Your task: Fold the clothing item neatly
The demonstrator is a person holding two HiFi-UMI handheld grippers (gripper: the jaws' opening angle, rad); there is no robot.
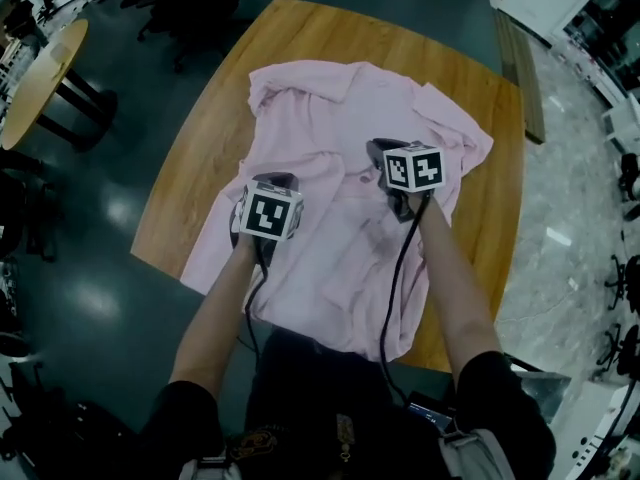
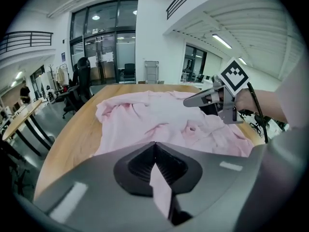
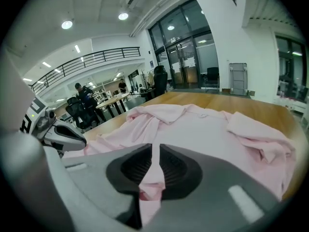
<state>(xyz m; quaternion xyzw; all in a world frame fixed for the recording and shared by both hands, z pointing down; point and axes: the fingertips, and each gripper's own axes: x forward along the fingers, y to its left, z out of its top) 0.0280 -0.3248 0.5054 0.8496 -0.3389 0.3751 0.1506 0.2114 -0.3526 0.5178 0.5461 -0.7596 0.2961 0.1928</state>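
Pink shirt (image 1: 330, 138) lies spread on the worktop (image 1: 190, 148). The left hand-held gripper (image 2: 155, 153) and right hand-held gripper (image 3: 153, 158) are each clamped tight on a pinch of its fabric. Carrying both level and evenly spaced toward the far collar should keep the fold straight.

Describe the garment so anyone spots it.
Find the big wooden table before the person. Crumpled across it lies a pink shirt, hem hanging over the near edge. It is the only thing on that table, pinched by the left gripper and right gripper.
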